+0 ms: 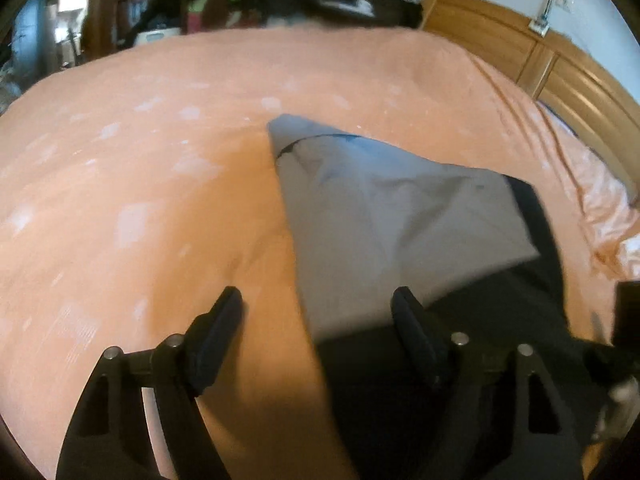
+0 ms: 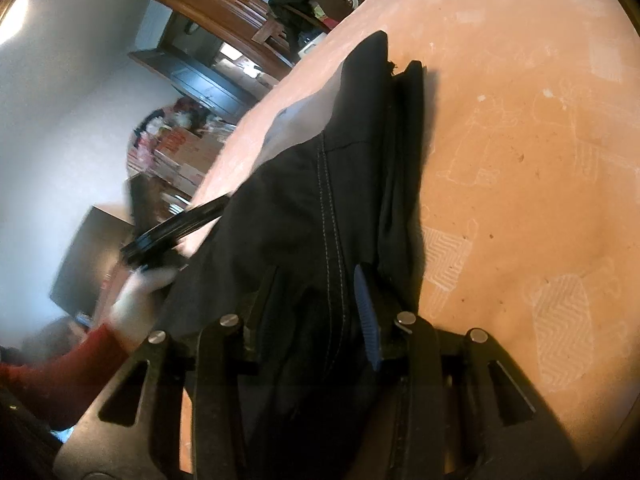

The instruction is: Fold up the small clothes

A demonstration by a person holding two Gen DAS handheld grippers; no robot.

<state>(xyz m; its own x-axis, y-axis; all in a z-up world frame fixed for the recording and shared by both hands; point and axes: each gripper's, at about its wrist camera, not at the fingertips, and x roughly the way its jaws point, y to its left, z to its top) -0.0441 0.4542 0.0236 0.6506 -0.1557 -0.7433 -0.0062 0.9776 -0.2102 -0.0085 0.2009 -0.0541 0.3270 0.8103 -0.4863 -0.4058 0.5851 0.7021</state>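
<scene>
From my left wrist camera, a bed with a peach sheet (image 1: 160, 184) fills the view, wooden headboard (image 1: 520, 52) at the far right corner. A grey-and-black garment (image 1: 392, 220) lies toward the bed's right side, laid out, I judge, for folding. My left gripper (image 1: 320, 312) is spread wide, holding nothing, one finger over the cloth's edge.

From the right wrist, my right gripper (image 2: 320, 296) is clamped on the garment's black fabric (image 2: 320, 200), lifting it off the sheet (image 2: 520, 140).

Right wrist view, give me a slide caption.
Right gripper clamps the black garment over the peach bedsheet.
</scene>
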